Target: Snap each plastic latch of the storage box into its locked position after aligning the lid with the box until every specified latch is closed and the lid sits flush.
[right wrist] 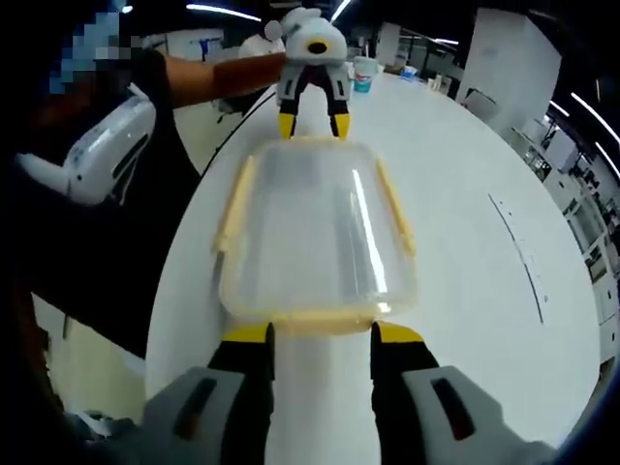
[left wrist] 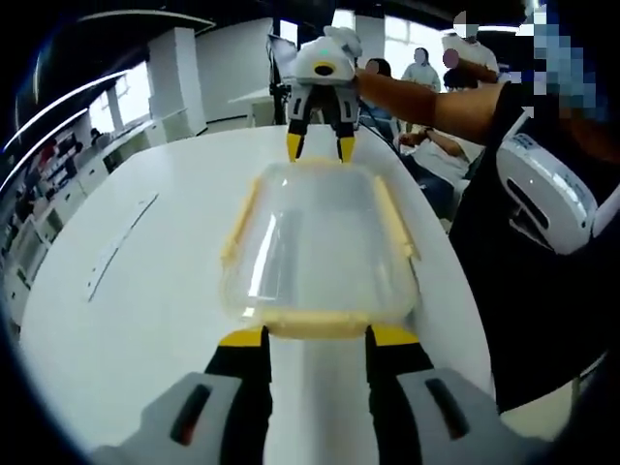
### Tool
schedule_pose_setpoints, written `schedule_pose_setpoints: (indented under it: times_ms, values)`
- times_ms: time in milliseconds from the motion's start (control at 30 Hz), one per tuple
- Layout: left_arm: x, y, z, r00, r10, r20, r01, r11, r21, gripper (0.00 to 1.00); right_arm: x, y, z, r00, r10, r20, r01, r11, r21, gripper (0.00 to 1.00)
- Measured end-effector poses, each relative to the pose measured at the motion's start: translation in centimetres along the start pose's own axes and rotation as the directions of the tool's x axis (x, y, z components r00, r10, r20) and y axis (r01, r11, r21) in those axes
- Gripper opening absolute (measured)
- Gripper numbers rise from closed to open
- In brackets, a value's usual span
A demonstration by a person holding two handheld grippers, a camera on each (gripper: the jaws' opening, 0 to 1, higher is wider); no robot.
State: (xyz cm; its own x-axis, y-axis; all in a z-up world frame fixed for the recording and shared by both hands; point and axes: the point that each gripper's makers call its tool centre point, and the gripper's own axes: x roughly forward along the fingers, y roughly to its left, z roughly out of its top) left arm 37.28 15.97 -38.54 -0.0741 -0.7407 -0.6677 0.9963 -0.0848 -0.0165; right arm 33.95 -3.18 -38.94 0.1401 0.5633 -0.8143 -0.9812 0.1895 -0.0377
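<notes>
Left gripper view
- Item: clear storage box (left wrist: 318, 254) with its lid (left wrist: 320, 228) on, standing mid-width on the white table (left wrist: 145, 291), long axis running between the two grippers.
- Latches: yellow latch (left wrist: 315, 325) at the near end, side latches (left wrist: 240, 228) along both long edges; whether they are snapped down cannot be told.
- Left gripper (left wrist: 317, 336): jaws parted, yellow tips either side of the near end latch, touching or just short of it.
- Right gripper (left wrist: 321, 147): at the far end, jaws apart, tips at the lid edge.

Right gripper view
- Lid (right wrist: 318, 225): appears aligned on the box; flushness unconfirmed.
- Right gripper (right wrist: 321, 334): jaws spread, straddling its near latch (right wrist: 320, 321).
- Left gripper (right wrist: 314, 124): opposite end, jaws parted.
- Progress, judged: lid placed; end latches probably still to press.
</notes>
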Motion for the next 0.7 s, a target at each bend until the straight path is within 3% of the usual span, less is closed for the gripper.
schedule_pose_setpoints:
  times_ms: [300,500,600,633,700]
  values:
    - [0.1,-0.1,0.1,1.0,0.003,-0.016,-0.003,1.0,0.015,0.37,-0.2,-0.2,-0.2,1.0,0.0,-0.014,0.0,1.0,-0.009,0.36]
    - [0.3,-0.1,-0.1,1.0,0.005,0.016,-0.005,1.0,-0.005,0.67,-0.5,-0.9,-0.3,0.997,-0.066,0.026,0.067,0.997,-0.039,0.46]
    - [0.5,-0.3,-0.4,0.999,0.007,0.032,-0.007,1.0,-0.013,0.87,-0.6,-1.6,-0.3,0.991,-0.117,0.06,0.118,0.993,-0.025,0.69]
    - [0.5,-0.3,-0.4,0.999,0.011,0.042,-0.011,1.0,-0.015,0.92,-0.6,-1.2,-0.3,0.992,-0.105,0.075,0.106,0.994,-0.008,0.8]
    - [0.2,-0.3,-0.5,0.998,0.03,0.062,-0.028,0.999,-0.035,1.0,-0.4,-0.3,-0.4,0.992,-0.082,0.092,0.082,0.997,-0.004,0.9]
